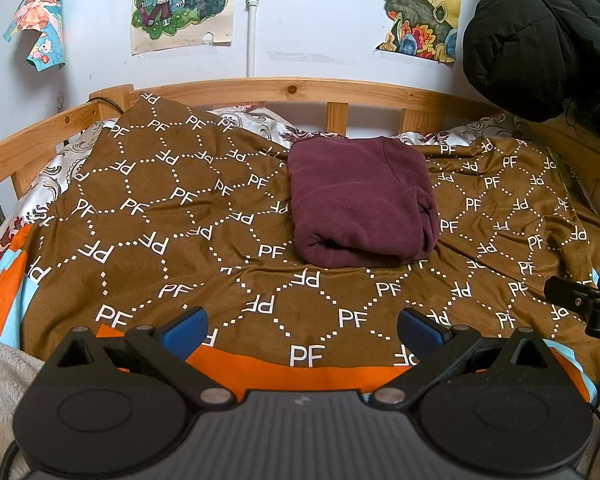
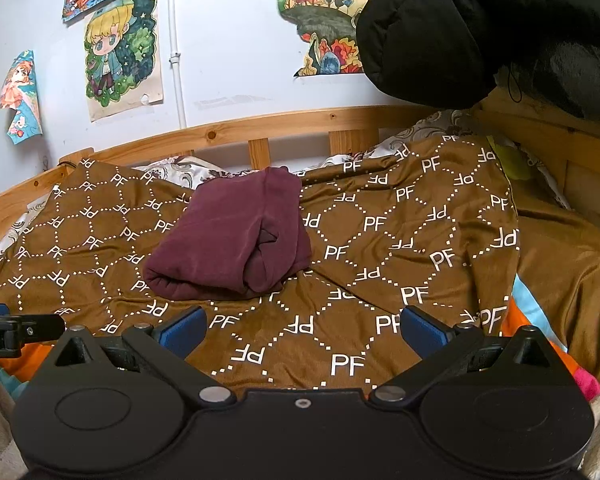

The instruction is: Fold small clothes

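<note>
From the left wrist camera, my left tool (image 1: 302,330) hangs spread wide and empty above the brown, letter-patterned bedspread (image 1: 180,216); the folded maroon garment (image 1: 362,204) lies mid-bed, well apart. From the right wrist camera, my right tool (image 2: 303,330) is equally released, gripping nothing, the garment (image 2: 228,240) ahead-left.

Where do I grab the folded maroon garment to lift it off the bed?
Probably the thick rolled fold on the near edge of the maroon garment, coming in low from the front. That edge bulges above the brown blanket, giving open fingers something to close on.
</note>
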### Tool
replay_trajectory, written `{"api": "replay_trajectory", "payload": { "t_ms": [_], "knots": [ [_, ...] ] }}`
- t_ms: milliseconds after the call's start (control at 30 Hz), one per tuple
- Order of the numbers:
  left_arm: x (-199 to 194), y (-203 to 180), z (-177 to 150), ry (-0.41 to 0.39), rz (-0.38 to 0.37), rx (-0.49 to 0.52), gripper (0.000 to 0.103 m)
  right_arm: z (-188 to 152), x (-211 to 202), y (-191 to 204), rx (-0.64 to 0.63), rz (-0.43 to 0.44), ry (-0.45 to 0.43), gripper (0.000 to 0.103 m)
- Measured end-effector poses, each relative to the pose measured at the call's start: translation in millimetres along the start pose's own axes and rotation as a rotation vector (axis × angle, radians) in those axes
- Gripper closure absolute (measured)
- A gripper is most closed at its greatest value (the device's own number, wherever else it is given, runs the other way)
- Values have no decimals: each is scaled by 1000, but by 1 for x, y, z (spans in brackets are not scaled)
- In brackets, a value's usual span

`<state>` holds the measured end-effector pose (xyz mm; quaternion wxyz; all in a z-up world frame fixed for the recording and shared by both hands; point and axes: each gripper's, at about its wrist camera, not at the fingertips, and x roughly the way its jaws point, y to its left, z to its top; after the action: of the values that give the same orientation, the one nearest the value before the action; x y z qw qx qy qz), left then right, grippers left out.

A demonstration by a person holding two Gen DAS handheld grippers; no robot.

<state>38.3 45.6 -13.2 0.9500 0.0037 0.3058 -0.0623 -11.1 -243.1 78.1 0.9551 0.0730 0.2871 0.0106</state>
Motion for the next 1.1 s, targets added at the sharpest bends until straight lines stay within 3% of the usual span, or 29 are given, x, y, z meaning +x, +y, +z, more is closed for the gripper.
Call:
{"api": "replay_trajectory", "payload": {
  "t_ms": [1100],
  "knots": [
    [1,2,1,8,5,-6,1,-5,1,4,8,-6,11,1]
  ]
}}
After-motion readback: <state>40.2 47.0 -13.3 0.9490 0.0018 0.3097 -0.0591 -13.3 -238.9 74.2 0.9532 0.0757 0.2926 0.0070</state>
